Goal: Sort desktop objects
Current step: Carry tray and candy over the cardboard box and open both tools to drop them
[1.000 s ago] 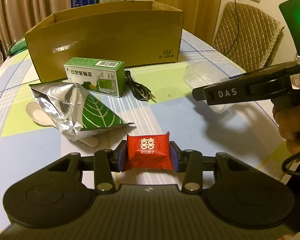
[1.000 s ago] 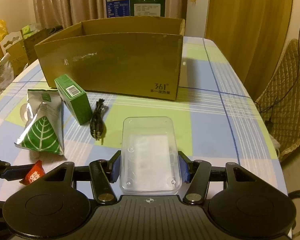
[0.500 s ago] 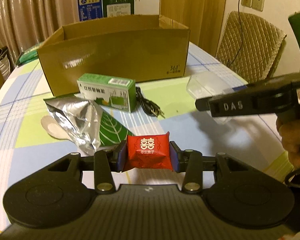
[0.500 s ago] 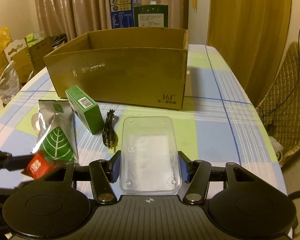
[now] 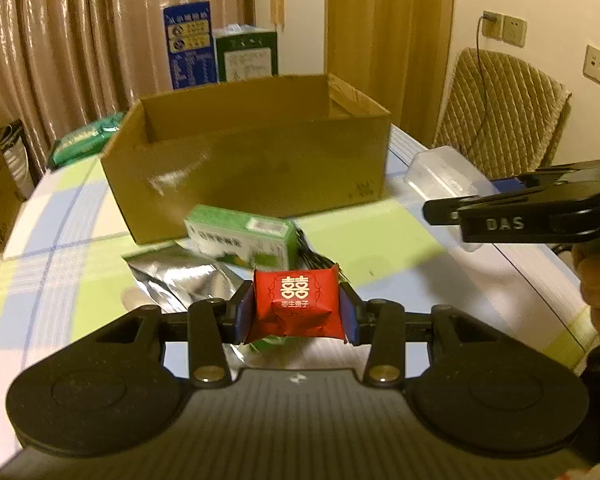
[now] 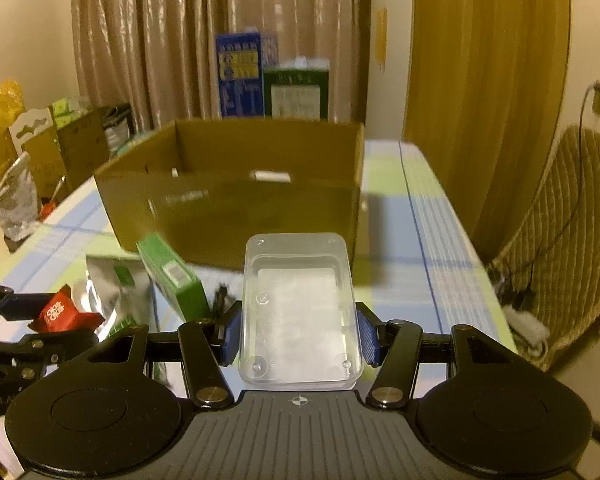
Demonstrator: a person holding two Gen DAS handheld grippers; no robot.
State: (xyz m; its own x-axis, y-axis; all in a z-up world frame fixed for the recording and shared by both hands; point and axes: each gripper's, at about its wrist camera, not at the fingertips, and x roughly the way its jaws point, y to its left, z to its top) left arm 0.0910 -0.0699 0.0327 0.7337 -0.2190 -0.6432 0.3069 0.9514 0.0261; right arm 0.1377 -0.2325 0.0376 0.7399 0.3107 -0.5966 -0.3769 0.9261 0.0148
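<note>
Left tongs [image 5: 298,308] clamping a red candy packet [image 5: 296,300] between the blue pads, holding it clear above the table [image 5: 380,236]. Same packet showing at the left edge of the right wrist view, pinched in those tongs, above the table's near left part.

Right tongs [image 6: 298,336] gripping a clear plastic box [image 6: 298,312] by its long sides, open side facing up, raised off the table. From the left wrist view, the box poking out past the black tongs marked DAS, over the table's right edge. A hand [image 5: 598,288] wrapping the handle there.

Sitting mid-table toward the far edge: a cardboard box [image 5: 252,168], flaps open, open top facing up. Contents hard to make out; something pale showing inside in the right wrist view, blurred.

Lying in front of the cardboard box, toward the near left: a green carton [image 5: 240,240], a silver foil pouch [image 5: 184,280] partly under it or just beside it (cannot tell which), and a black cable [image 6: 220,300] just right of the carton. All three resting on the checked tablecloth.

Standing beyond the far edge against the curtain [image 5: 60,40]: a blue carton [image 5: 188,44] and a dark green carton [image 5: 246,54]. A padded chair [image 5: 500,112] standing off the right edge.
</note>
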